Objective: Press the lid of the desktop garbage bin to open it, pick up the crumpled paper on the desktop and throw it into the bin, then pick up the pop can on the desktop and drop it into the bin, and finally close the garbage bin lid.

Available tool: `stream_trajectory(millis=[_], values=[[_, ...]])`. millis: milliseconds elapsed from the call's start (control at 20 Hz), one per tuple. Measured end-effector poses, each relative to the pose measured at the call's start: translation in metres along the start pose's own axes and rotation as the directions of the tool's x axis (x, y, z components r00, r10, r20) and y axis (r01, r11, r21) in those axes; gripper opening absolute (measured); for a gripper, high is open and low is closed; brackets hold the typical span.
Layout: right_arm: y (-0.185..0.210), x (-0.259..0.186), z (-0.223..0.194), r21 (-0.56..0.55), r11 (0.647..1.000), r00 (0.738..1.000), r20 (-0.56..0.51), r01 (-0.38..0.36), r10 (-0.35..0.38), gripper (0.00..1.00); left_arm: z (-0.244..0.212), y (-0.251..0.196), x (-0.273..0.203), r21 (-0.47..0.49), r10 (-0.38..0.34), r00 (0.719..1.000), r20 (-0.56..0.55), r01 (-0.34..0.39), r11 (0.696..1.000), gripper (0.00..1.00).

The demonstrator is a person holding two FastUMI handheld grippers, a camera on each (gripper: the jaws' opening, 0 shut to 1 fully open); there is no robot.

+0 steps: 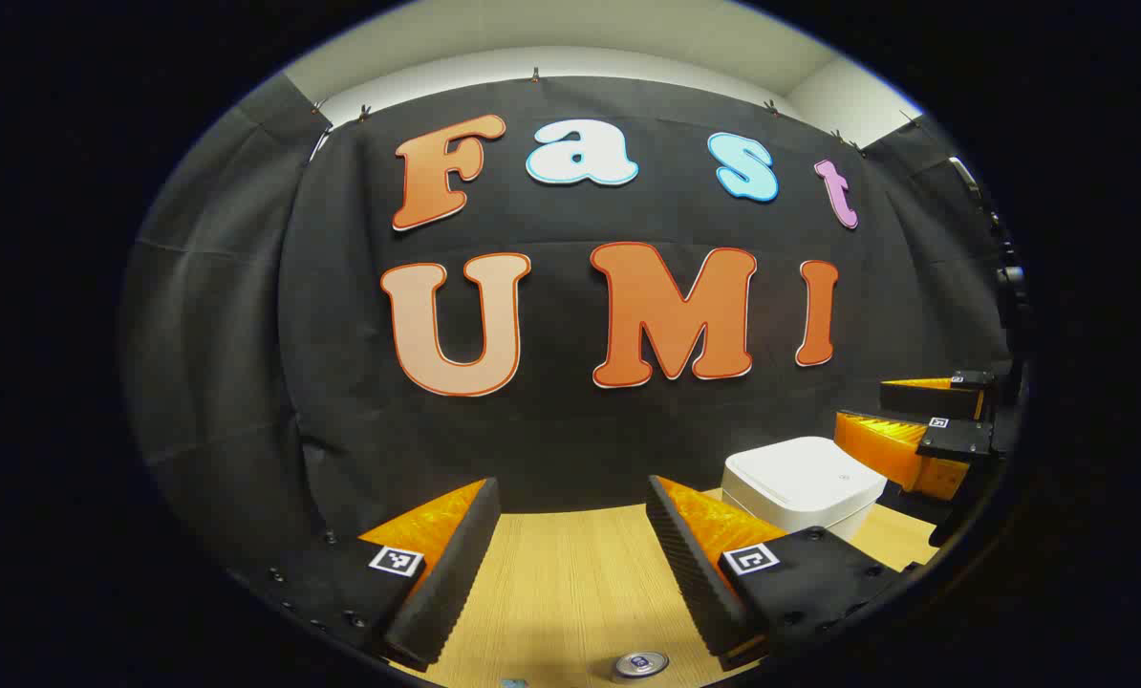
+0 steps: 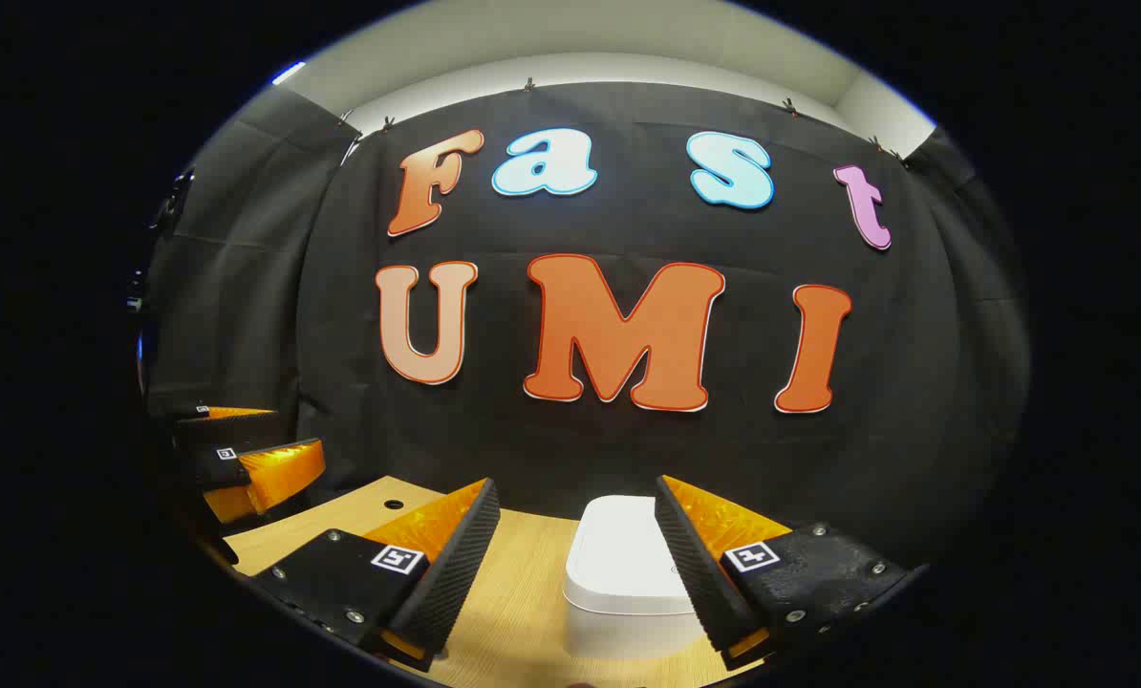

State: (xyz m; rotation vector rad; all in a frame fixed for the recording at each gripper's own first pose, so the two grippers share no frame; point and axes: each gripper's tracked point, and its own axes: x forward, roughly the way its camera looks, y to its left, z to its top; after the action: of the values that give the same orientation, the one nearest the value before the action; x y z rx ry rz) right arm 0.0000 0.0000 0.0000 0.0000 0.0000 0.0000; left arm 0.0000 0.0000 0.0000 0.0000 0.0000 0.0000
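The white desktop bin (image 1: 800, 485) stands on the wooden table with its lid down, to the right in the left gripper view. In the right gripper view the bin (image 2: 623, 573) sits just ahead, partly behind the right finger. My left gripper (image 1: 570, 564) is open above the table, nothing between its fingers. A pop can (image 1: 639, 665) stands at the bottom edge, only its top showing. My right gripper (image 2: 575, 564) is open too, held above the table before the bin. Each view shows the other gripper at its side (image 1: 924, 420) (image 2: 246, 459).
The wooden table (image 1: 551, 592) runs back to the black cloth wall. A small round hole (image 2: 394, 503) is in the tabletop at the left in the right gripper view. A small blue thing (image 1: 513, 682) peeks in at the bottom edge of the left gripper view.
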Motion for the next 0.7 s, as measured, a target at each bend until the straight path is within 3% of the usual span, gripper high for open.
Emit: stream_trajectory(millis=[700], values=[[0.003, 0.002, 0.002, 0.0, 1.0, 1.0, -0.012, -0.017, 0.017, 0.99, -0.003, 0.008, -0.004, 0.006, 0.049, 0.999, -0.008, -0.048, 0.999, 0.98]])
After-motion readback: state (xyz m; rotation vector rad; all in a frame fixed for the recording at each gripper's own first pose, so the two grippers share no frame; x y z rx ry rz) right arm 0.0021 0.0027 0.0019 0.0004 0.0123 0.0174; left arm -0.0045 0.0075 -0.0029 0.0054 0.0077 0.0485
